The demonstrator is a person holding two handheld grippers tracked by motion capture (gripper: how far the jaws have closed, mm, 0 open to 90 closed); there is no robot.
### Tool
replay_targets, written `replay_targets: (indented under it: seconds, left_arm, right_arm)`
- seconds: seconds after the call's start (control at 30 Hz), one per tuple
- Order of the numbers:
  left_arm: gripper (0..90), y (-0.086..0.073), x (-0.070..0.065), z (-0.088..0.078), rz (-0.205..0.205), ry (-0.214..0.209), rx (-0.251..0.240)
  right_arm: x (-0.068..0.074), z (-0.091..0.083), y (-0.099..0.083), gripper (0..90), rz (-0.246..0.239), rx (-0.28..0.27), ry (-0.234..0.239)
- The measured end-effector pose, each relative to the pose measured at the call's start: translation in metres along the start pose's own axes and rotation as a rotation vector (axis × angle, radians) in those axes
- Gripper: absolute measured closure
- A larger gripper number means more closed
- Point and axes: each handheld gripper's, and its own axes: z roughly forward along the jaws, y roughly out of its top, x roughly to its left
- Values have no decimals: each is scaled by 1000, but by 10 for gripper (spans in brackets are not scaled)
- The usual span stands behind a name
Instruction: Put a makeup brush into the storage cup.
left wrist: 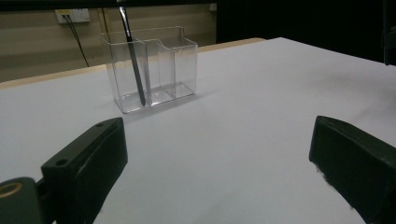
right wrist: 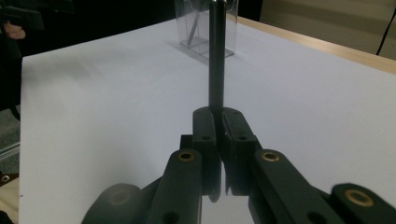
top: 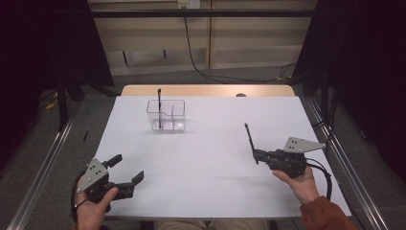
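Looking down from the high view, the white surface (top: 201, 158) carries a clear divided holder (top: 166, 115) toward its far side, left of centre. One dark pen (top: 159, 108) stands in the holder's left compartment, leaning slightly. At the near left corner the left tool (top: 125, 172) is held just above the surface with its jaws spread apart and nothing between them. At the near right the right tool (top: 256, 154) is clamped on a second dark pen (top: 249, 139), which rises from the jaws tilted up and away toward the far left. The two tools sit well apart, and the held pen is well clear of the holder.

In the left gripper view, the two black jaws stand wide at the lower corners with bare surface between them. The holder (left wrist: 154, 65) sits beyond them, toward the upper left. The pen inside (left wrist: 133, 60) leans in its leftmost compartment, its tip at the floor.

In the right gripper view, the jaws are drawn together on the lower end of the held pen (right wrist: 216, 60). The pen points straight up the frame. Beyond its top stands the holder (right wrist: 205, 28), partly hidden by the pen.
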Motion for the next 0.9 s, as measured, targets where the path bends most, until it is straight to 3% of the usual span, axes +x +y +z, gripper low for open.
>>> replay_targets:
  seconds: [0.33,0.5,0.73,0.9]
  left_arm:
    - [48,2,-6,2,-18,-34,-12]
    - [46,4,-10,5,1,-48,-15]
    - [37,8,-13,9,-2,-57,-34]
    - [36,12,-19,16,-10,-102,-37]
  right_arm:
    - [8,4,4,850,-6,-21,27]
    - [13,6,7,849,-11,-29,36]
    - [19,13,9,849,-20,-35,61]
    - [22,17,11,849,-22,-32,73]
